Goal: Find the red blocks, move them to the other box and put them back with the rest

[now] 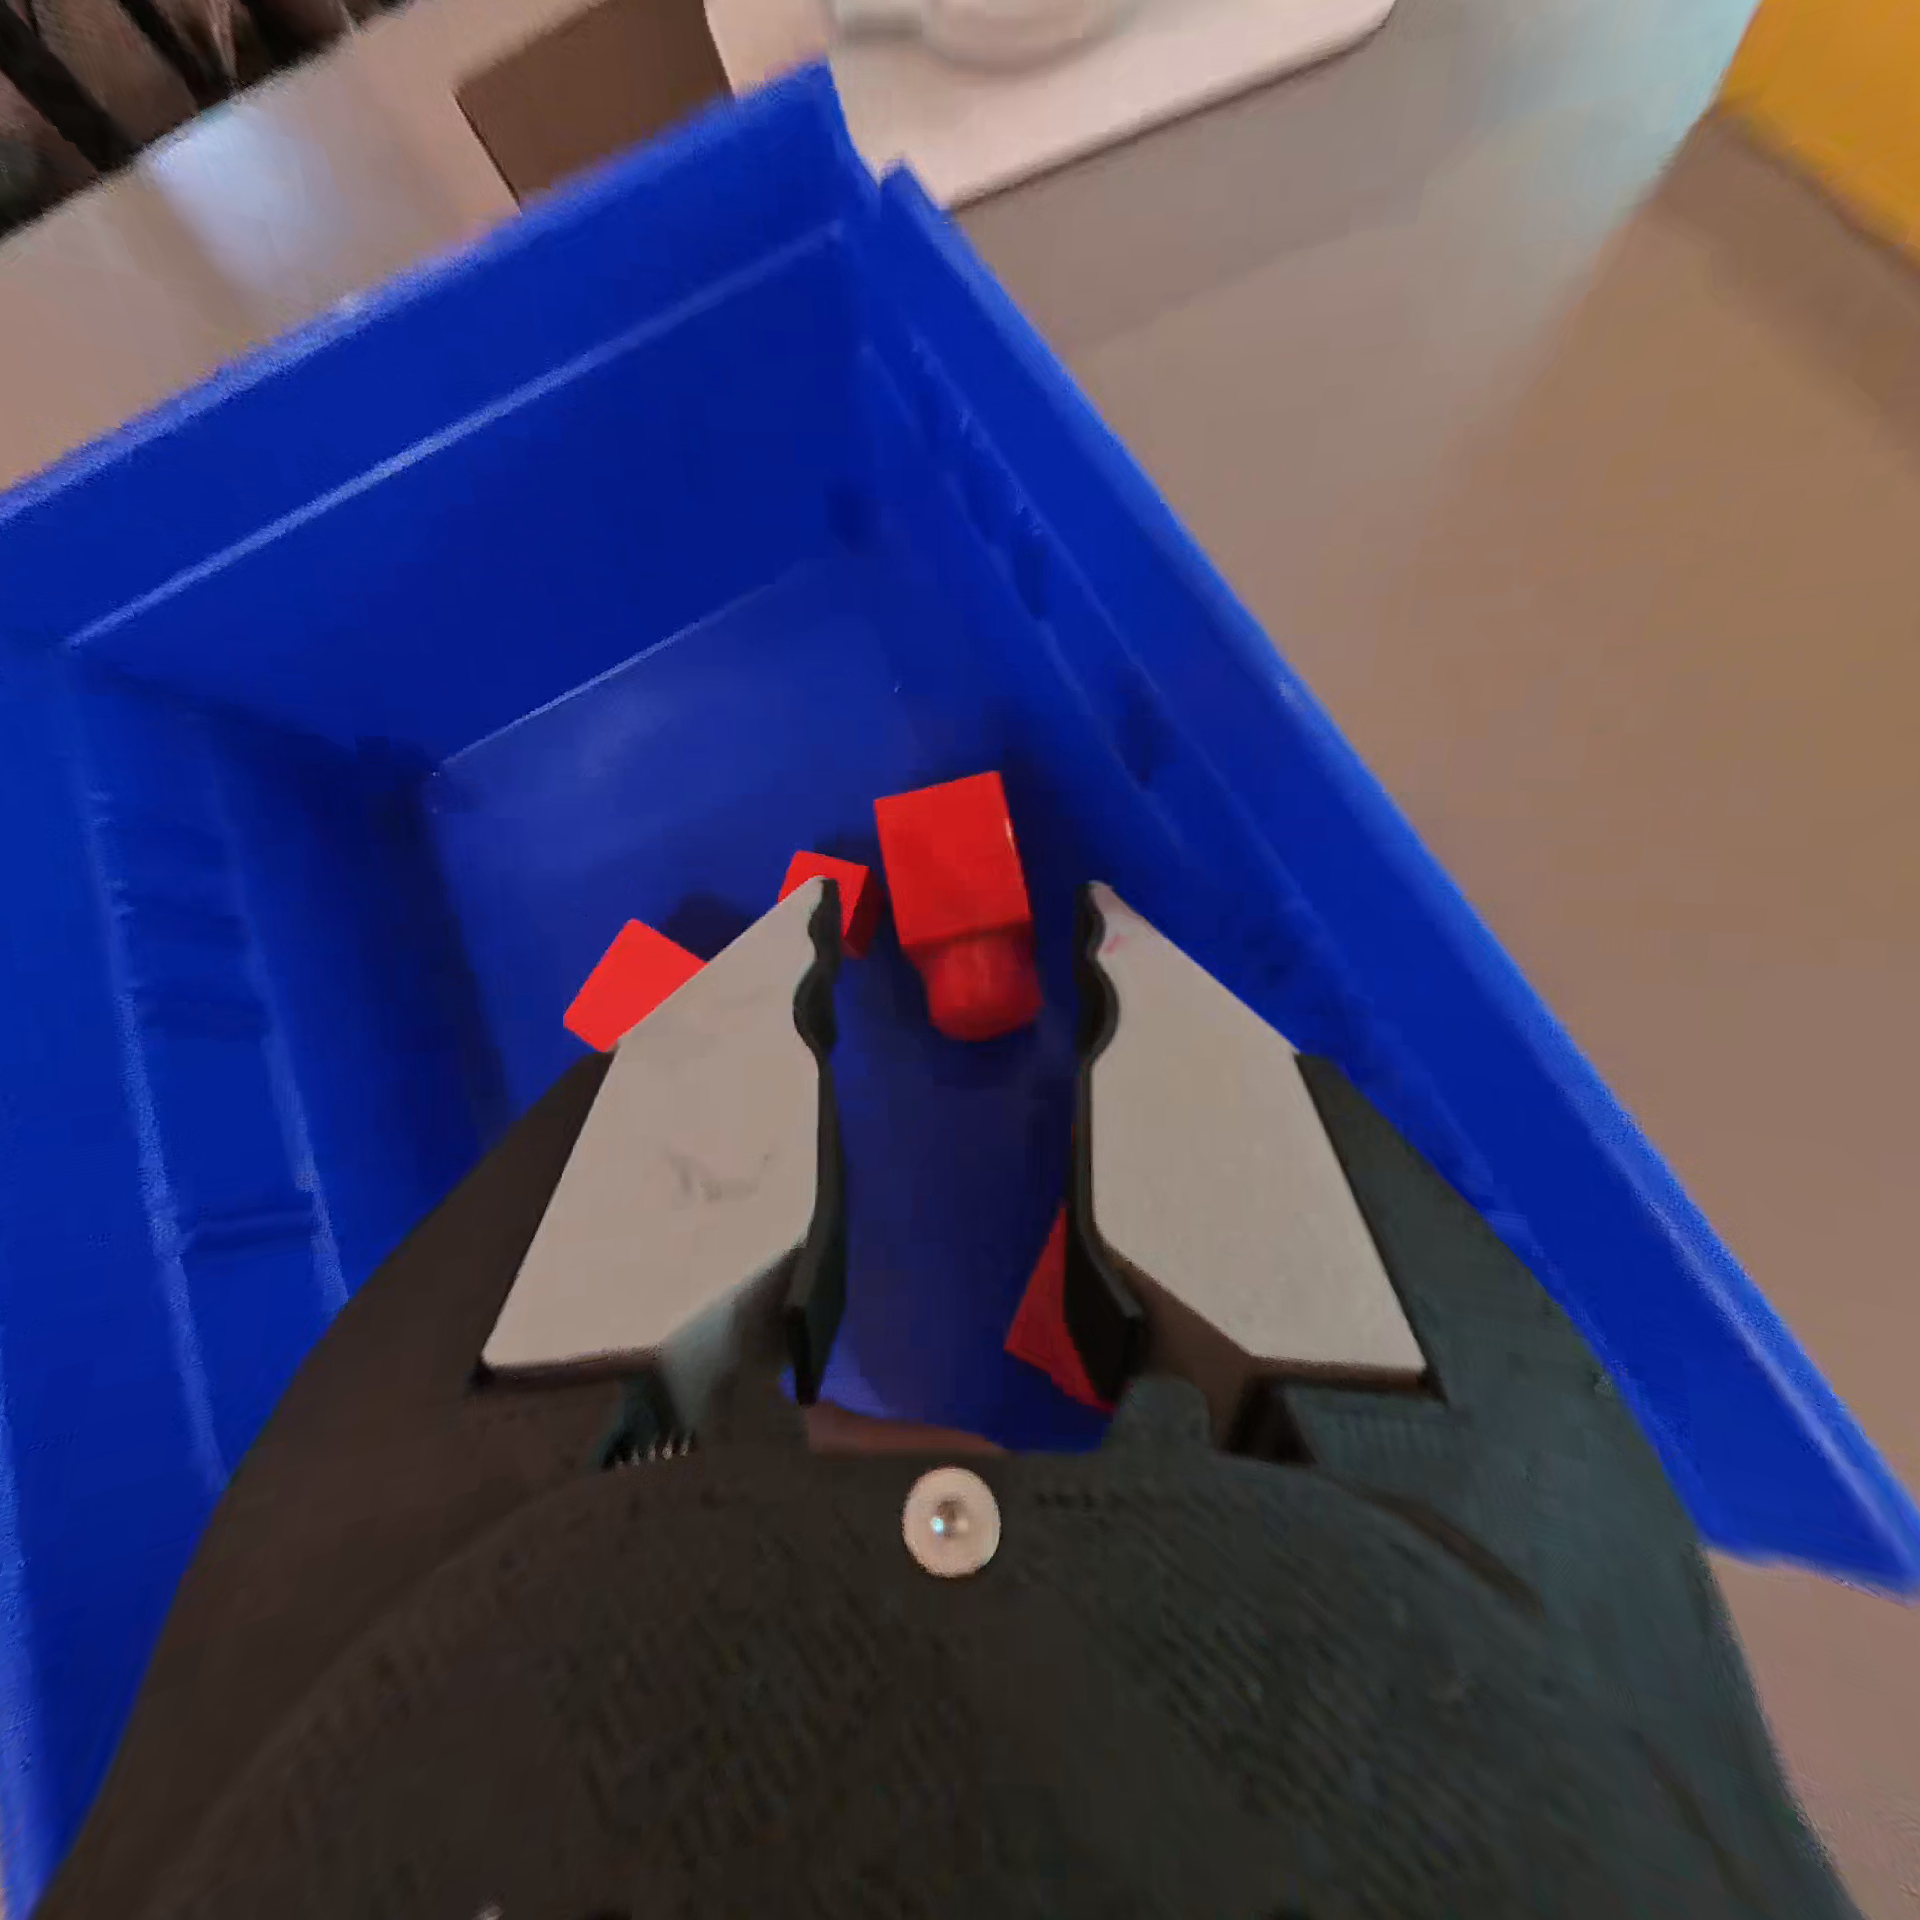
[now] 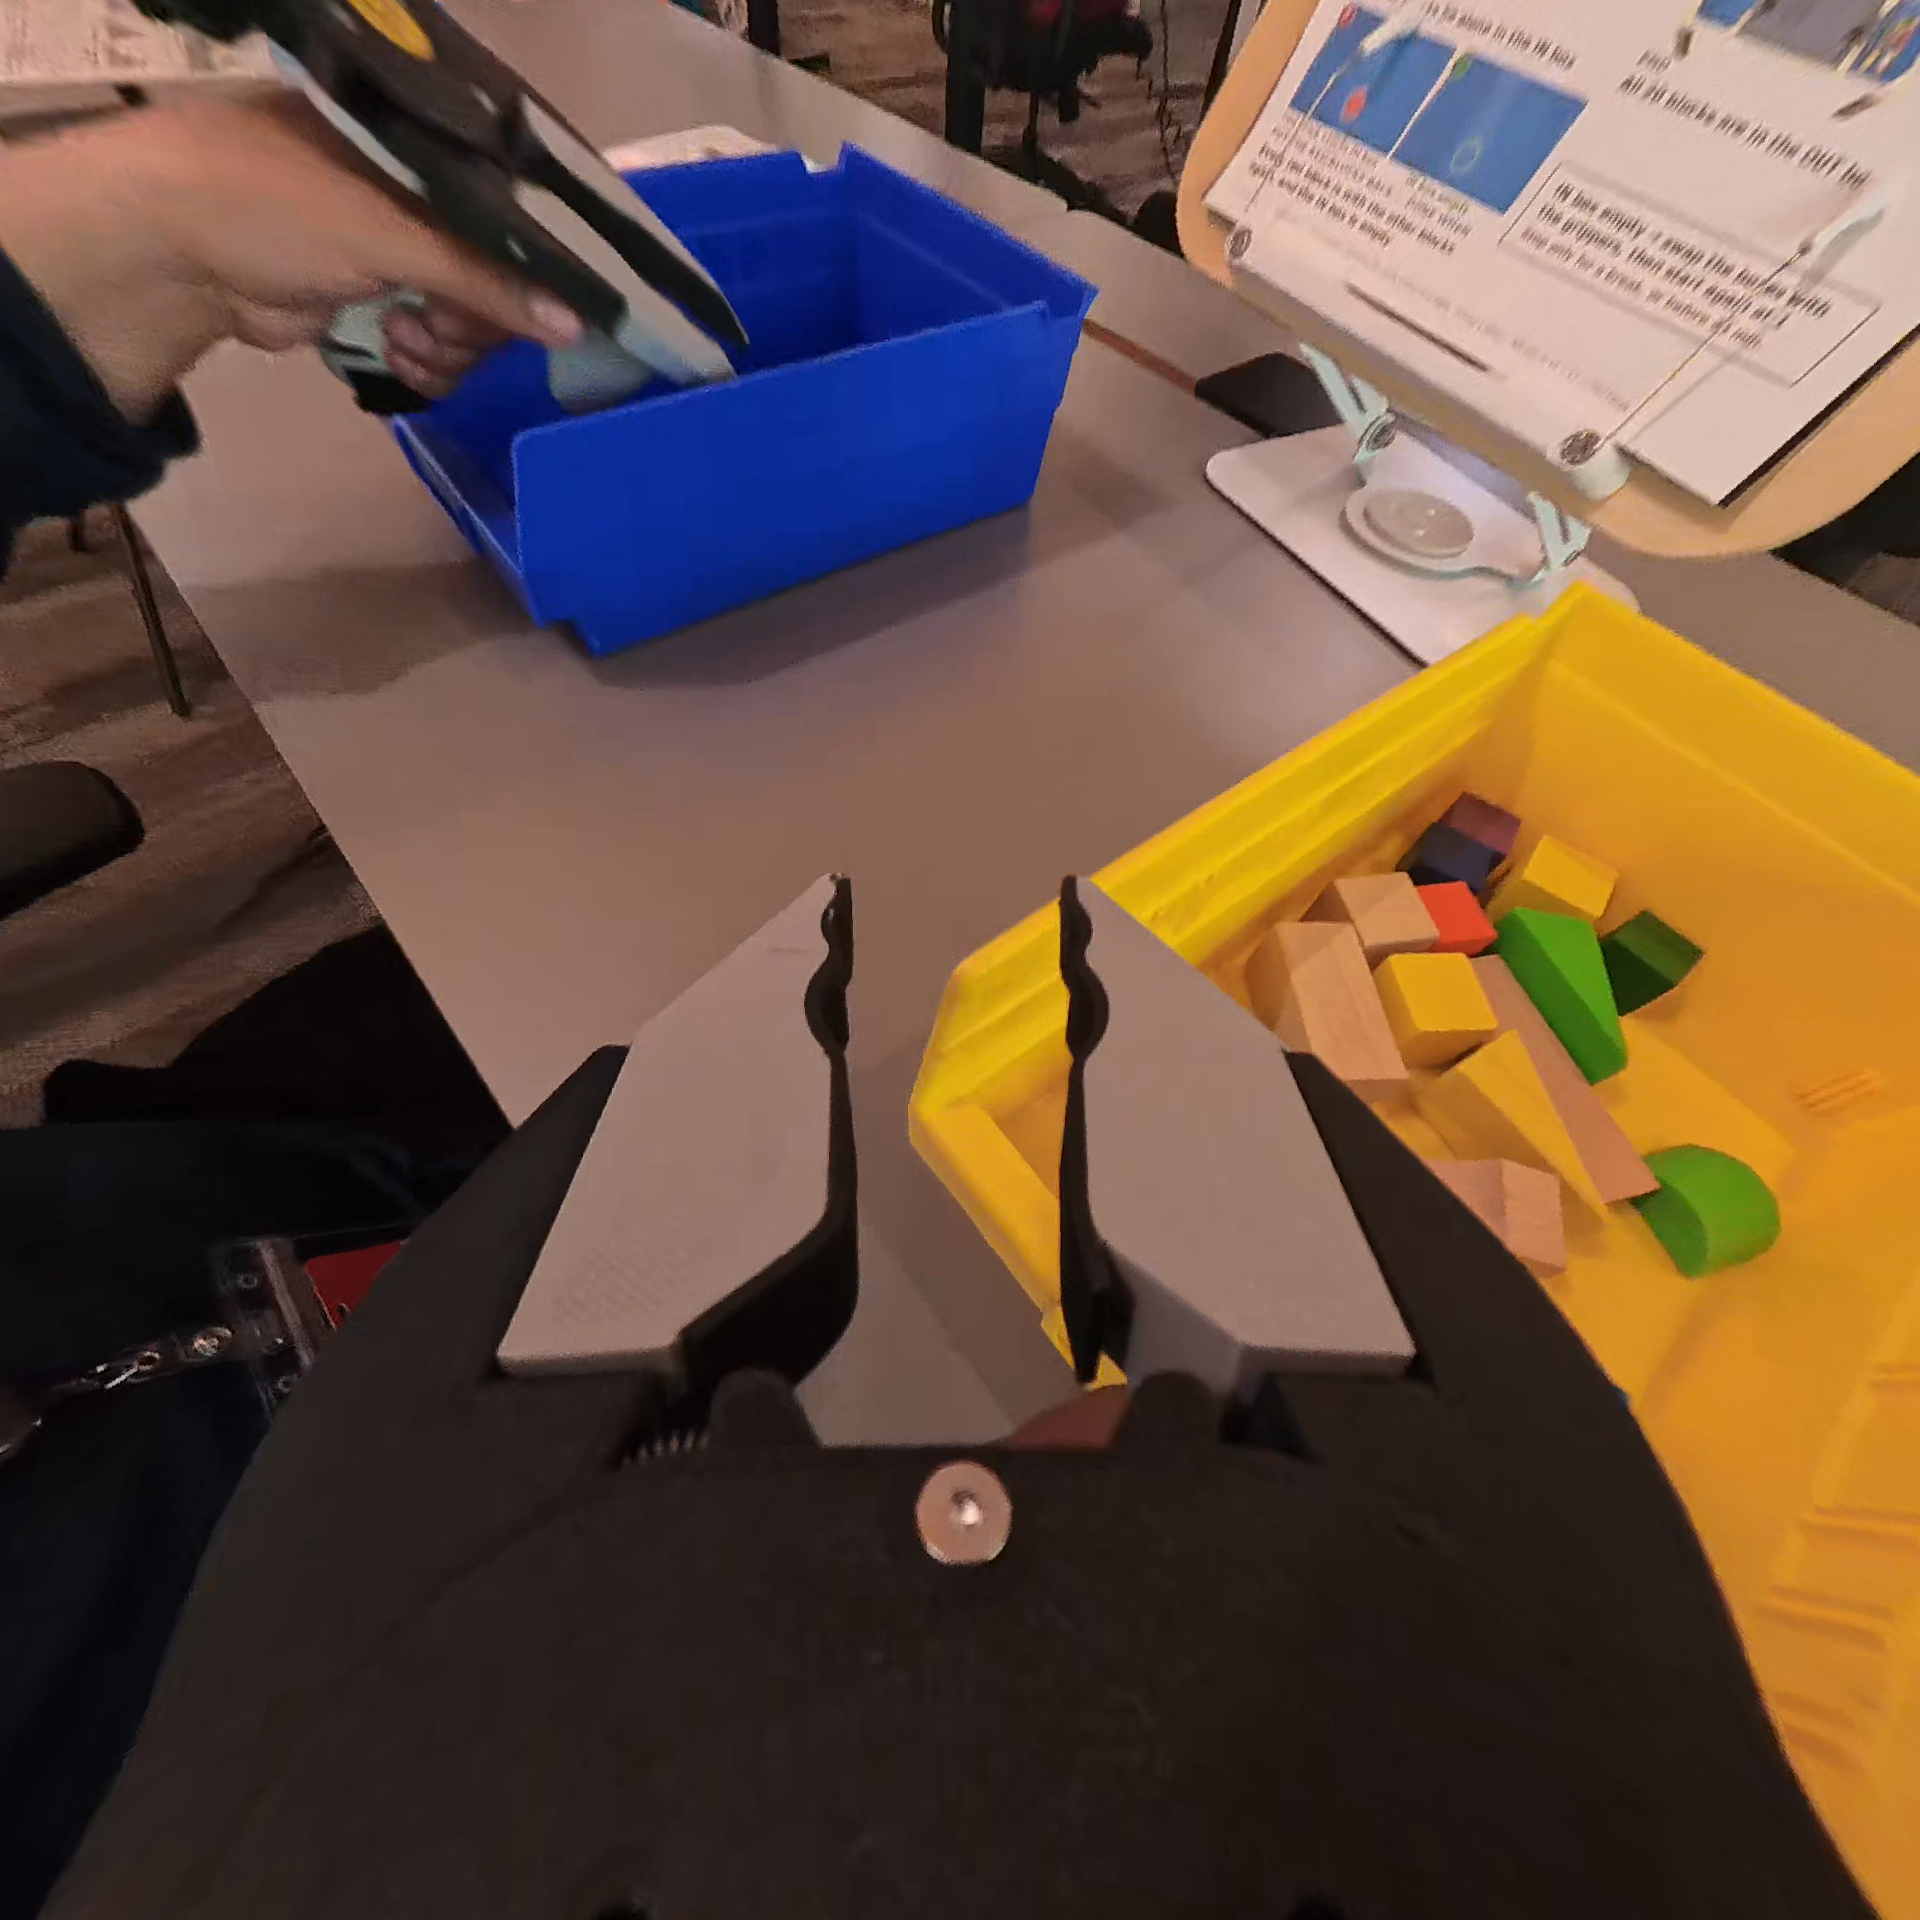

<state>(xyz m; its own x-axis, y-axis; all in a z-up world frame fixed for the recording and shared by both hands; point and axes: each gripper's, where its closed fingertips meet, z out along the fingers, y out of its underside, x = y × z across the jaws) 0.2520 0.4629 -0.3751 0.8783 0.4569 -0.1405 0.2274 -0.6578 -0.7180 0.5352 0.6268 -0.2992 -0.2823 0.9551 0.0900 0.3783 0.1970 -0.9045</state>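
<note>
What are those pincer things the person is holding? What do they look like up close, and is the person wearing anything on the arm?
Both the left gripper and the right gripper share one design: a rough black plastic body with a silver screw at its centre, and two flat grey wedge-shaped fingers tapering to points, each lined with a wavy black pad. The left hand comes out of a dark sleeve.

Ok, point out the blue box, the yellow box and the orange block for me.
blue box [image 2: 790, 499], right wrist view, on its near outer wall.
yellow box [image 2: 1299, 821], right wrist view, on its left rim.
orange block [image 2: 1458, 916], right wrist view, on its top face, among the mixed blocks.
</note>
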